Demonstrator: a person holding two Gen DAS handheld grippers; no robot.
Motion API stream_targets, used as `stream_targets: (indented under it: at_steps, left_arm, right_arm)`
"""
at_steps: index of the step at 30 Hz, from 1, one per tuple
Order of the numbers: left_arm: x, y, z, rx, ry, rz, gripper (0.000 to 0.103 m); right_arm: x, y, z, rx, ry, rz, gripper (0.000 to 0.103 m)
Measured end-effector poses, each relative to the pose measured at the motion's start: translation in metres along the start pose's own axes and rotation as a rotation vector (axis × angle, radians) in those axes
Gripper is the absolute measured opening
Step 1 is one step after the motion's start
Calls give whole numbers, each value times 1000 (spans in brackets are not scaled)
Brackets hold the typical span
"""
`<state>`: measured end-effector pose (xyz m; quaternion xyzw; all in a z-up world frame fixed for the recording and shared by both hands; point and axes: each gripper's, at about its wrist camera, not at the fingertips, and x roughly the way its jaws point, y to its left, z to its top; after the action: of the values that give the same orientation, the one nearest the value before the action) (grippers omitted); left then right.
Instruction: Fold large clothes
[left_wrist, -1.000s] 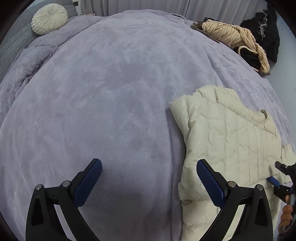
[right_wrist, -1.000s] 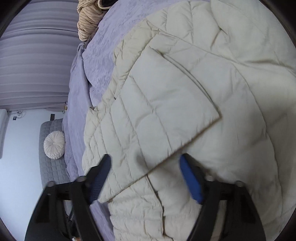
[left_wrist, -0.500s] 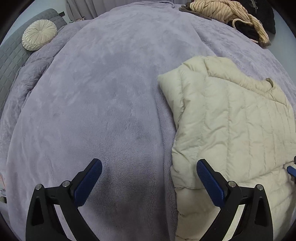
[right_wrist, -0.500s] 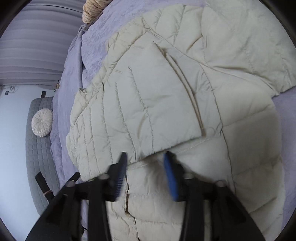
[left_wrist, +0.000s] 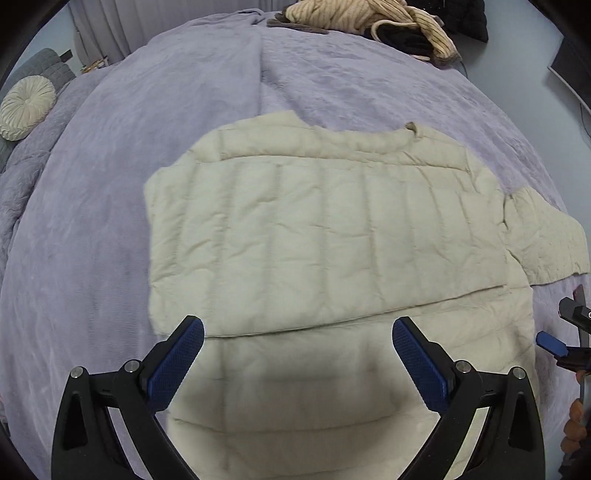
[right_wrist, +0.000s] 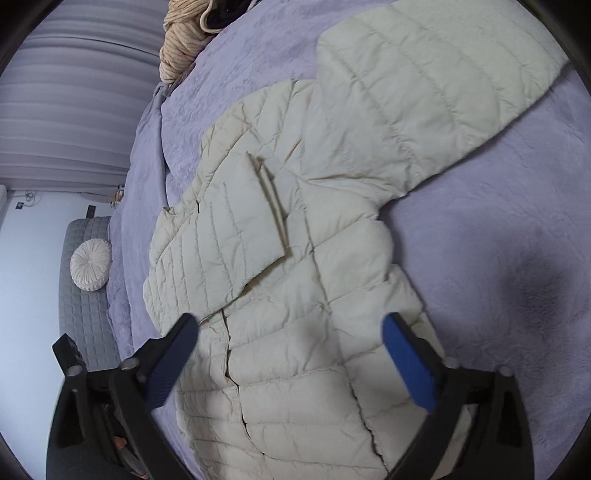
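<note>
A cream quilted puffer jacket (left_wrist: 314, 229) lies flat on the lavender bedspread (left_wrist: 129, 166). One sleeve is folded across its body, with the edge showing as a line in the left wrist view. The other sleeve (right_wrist: 424, 92) stretches out onto the bed. My left gripper (left_wrist: 297, 328) hovers open over the jacket's lower part, with nothing between its blue pads. My right gripper (right_wrist: 290, 325) hangs over the jacket (right_wrist: 295, 295). Its jaws are opening wide and the pads press on nothing. One of its blue fingertips (left_wrist: 550, 343) shows at the right edge of the left wrist view.
A heap of beige knitwear and black clothes (left_wrist: 369, 22) lies at the far side of the bed. A round cream cushion (right_wrist: 90, 264) rests on a grey quilted bench (right_wrist: 81, 314) beside the bed. Grey curtains (right_wrist: 74, 110) hang behind it.
My left gripper swung from over bare bedspread to above the jacket. My right gripper drew back from the folded sleeve's edge, and its jaws stand much wider than half a second ago.
</note>
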<state>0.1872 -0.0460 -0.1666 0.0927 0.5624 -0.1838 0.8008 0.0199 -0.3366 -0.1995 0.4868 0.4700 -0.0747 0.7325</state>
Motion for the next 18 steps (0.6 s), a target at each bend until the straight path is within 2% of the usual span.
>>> stream_targets:
  at_steps: [6, 9, 12, 18]
  left_arm:
    - [12, -70, 2, 76, 21, -40, 102]
    - [17, -98, 4, 108, 23, -43, 102]
    - [22, -120, 7, 110, 31, -53, 102]
    - [31, -145, 13, 99, 45, -51, 102]
  right_arm:
    - [-30, -40, 14, 57, -74, 14, 103]
    - [-45, -58, 27, 82, -113, -32, 103]
    - [-58, -76, 44, 107, -140, -67, 103]
    - [-71, -116, 78, 230, -204, -16, 103]
